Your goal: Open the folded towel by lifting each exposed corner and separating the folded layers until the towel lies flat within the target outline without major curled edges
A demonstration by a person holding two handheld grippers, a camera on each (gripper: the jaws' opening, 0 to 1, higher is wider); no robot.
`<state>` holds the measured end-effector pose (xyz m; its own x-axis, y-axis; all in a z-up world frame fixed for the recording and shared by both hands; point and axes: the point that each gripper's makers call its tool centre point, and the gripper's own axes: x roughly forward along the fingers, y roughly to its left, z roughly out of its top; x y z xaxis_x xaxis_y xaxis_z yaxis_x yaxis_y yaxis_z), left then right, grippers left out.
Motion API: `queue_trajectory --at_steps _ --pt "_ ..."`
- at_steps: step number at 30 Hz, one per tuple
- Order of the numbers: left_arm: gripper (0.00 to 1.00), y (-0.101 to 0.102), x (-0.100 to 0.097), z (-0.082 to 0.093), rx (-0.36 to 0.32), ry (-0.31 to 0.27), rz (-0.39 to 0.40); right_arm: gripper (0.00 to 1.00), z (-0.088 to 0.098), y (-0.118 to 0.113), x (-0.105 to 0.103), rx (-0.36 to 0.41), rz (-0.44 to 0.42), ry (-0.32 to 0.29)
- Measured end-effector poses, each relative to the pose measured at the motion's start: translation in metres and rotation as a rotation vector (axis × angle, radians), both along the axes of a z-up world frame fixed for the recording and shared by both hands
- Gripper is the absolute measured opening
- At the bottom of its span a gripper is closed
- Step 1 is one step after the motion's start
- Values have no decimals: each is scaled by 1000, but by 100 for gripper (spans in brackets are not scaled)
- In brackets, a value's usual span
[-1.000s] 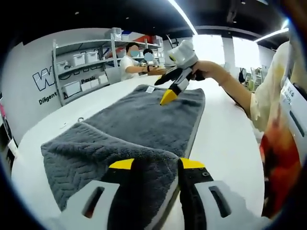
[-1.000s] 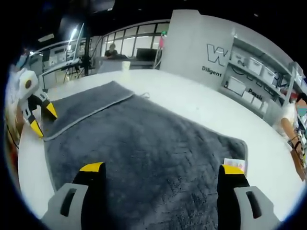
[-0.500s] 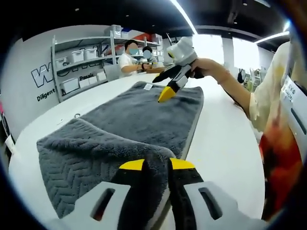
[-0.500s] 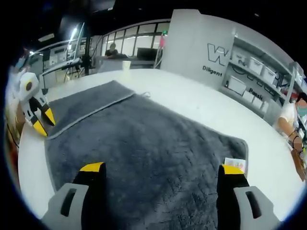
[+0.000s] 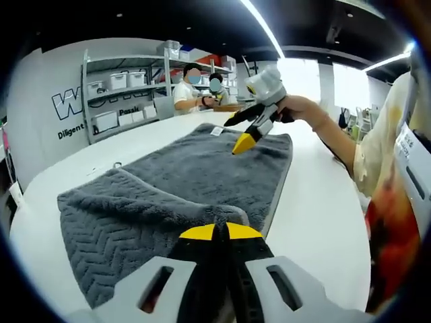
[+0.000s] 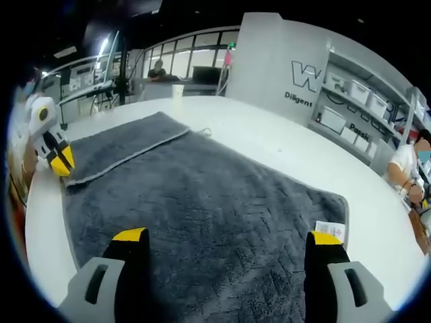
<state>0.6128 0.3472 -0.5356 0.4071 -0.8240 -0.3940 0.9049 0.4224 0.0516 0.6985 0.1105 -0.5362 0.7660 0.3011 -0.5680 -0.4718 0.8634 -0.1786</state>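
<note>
Pinching the folded-over corner of the grey towel (image 5: 182,188), the left gripper (image 5: 214,232) has its yellow-tipped jaws clenched on the fabric, probably so that this upper layer can be peeled back off the one beneath. The towel lies on the white worktop (image 5: 323,215), its near end doubled over and the rest spread flat. The right gripper (image 6: 229,237) hangs released, jaws wide apart, above the far end beside the white label (image 6: 330,229), seemingly ready to pin or take that corner while the fold opens.

Grey towel (image 6: 202,208); flat; near end folded over
</note>
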Motion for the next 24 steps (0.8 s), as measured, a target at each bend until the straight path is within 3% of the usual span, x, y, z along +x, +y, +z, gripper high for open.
queue_trajectory --at_steps 9,12,15,24 --pt "4 32 33 25 -69 -71 174 97 -1 0 -1 -1 2 6" --pt "4 53 47 31 -89 -85 262 98 -2 1 -2 1 4 13" --pt "3 79 60 33 -67 -119 361 99 -2 1 -2 3 5 14" --pt "4 143 74 31 -73 -124 559 99 -4 1 -3 8 -6 19"
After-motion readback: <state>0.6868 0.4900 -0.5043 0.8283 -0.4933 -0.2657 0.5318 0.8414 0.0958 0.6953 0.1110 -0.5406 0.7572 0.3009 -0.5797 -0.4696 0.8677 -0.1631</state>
